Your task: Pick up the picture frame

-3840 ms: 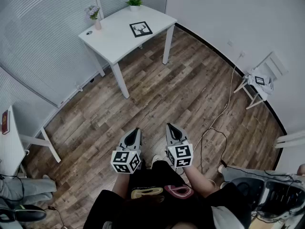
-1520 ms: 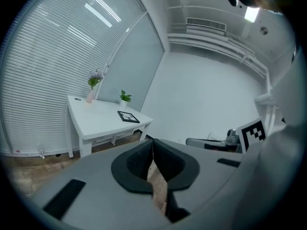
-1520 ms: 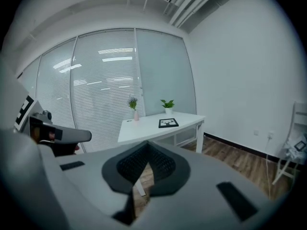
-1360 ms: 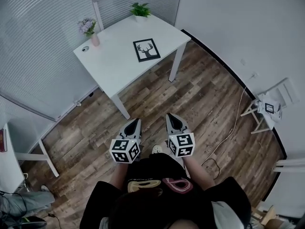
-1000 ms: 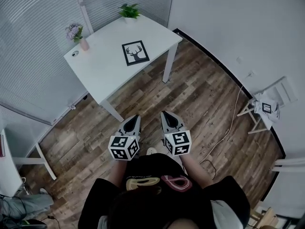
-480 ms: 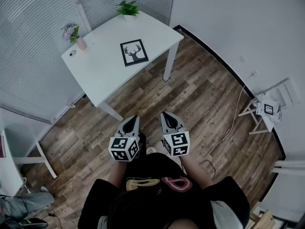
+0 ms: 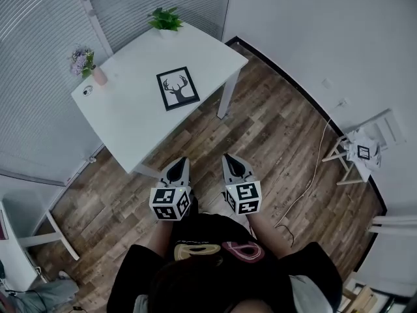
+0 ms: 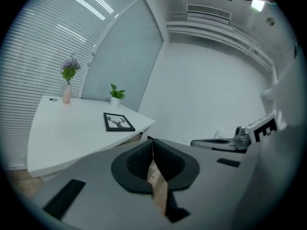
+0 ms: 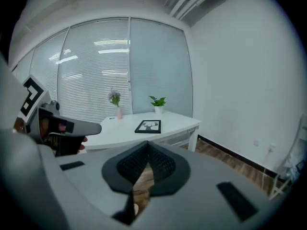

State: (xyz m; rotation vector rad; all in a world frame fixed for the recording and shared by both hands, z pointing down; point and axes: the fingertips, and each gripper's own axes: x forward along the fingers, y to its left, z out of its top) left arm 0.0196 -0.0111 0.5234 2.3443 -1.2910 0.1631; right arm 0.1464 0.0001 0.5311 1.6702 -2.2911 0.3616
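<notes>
The picture frame (image 7: 178, 88), black-edged with a deer-head print, lies flat on the white table (image 7: 130, 116); it also shows in the left gripper view as the frame (image 8: 118, 122) and in the right gripper view as the frame (image 9: 148, 126). My left gripper (image 7: 179, 164) and right gripper (image 7: 233, 160) hang side by side over the wooden floor, short of the table's near edge. Both are shut with nothing in them, jaw tips meeting in the left gripper view (image 8: 152, 140) and right gripper view (image 9: 146, 144).
A pink vase of purple flowers (image 7: 88, 65) and a small potted plant (image 7: 165, 21) stand at the table's far side. A small round object (image 7: 87, 90) lies near the vase. A white folding chair (image 7: 359, 147) stands by the right wall, with a cable (image 7: 311, 175) across the floor.
The table and frame have come closer and lower in the head view as I walked toward them. Both grippers stay shut, side by side.
</notes>
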